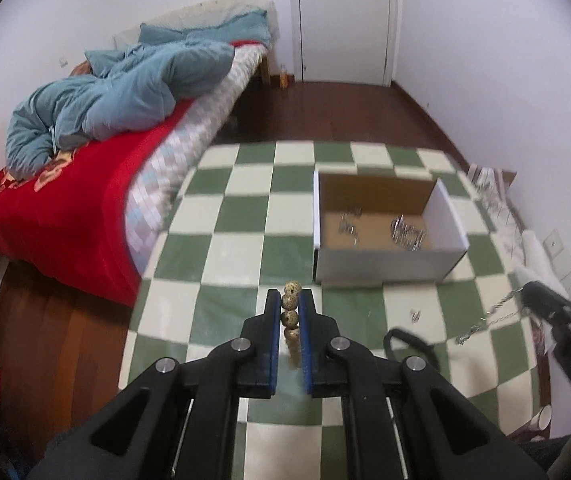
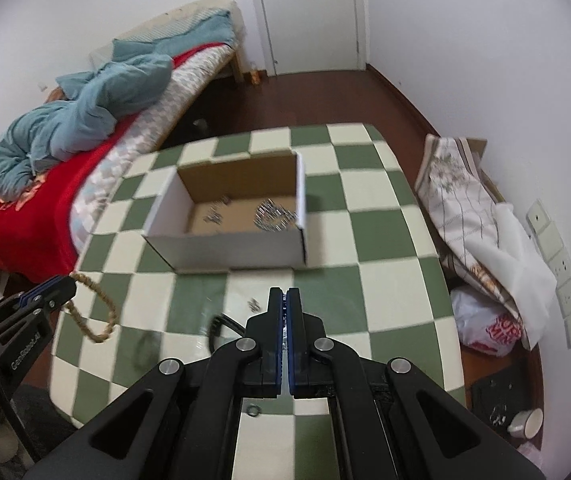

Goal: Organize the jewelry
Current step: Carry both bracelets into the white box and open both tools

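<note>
The left gripper (image 1: 289, 308) has its jaws pinching a bracelet (image 1: 290, 312) of speckled round beads; in the right wrist view the loop (image 2: 97, 312) hangs limp off the near left of the table (image 2: 385, 240). The right gripper (image 2: 285, 308) has its jaws pressed almost together on a thin silver chain (image 1: 489, 316), which trails loose from its tips in the left wrist view. Both pieces look light and floppy. The beads are hard and likely slippery, so a pinch across the string between beads should hold best; the chain will swing and may snag. Beyond the jaws sits an open box (image 1: 385, 268) with a few small silver pieces (image 1: 407, 234) on its floor. One small metal item (image 2: 252, 304) lies on the table just near the box. A bed (image 1: 85, 208) stands far left.
</note>
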A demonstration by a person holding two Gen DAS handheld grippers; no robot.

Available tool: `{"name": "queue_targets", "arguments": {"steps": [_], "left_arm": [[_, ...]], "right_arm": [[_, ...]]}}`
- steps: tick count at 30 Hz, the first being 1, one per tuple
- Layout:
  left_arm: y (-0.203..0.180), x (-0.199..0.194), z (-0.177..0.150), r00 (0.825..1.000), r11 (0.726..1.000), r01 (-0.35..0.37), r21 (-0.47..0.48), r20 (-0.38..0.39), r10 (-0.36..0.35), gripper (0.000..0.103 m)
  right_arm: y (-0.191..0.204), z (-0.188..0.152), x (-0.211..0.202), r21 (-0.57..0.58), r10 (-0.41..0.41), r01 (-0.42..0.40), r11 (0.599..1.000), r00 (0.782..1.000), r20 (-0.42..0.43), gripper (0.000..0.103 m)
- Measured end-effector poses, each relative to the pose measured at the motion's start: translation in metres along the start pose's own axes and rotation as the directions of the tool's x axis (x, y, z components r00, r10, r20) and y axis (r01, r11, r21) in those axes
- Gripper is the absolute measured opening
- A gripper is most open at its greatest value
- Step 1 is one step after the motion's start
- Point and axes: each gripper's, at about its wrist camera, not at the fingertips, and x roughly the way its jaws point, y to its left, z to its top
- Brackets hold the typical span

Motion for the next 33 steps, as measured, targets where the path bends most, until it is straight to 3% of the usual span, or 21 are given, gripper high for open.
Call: {"name": "queue_targets", "arguments": {"steps": [10,18,33], "left_arm": [[-0.006,-0.015,0.056,0.996,0.999,0.033,0.002,0.083,-0.033,0.006],[-0.018,0.002,0.095,0.994,0.998,0.052,0.021,0.099,-0.054,0.006],[-0.028,0.077,0.122,0.996,0.996,0.085,0.005,-0.005,-0.085,0.006]], "right_arm": [[0.028,0.064,-0.02,-0.036,0.03,-0.026,0.999,0.995,0.093,0.001],[0.038,0.112,-0.001,-0.073,0.023,-0.015,0.997,0.995,0.101,0.001],[0.024,0.141,0.09,-0.079,-0.013,0.013,0.997,1.0,0.0,0.001]]}}
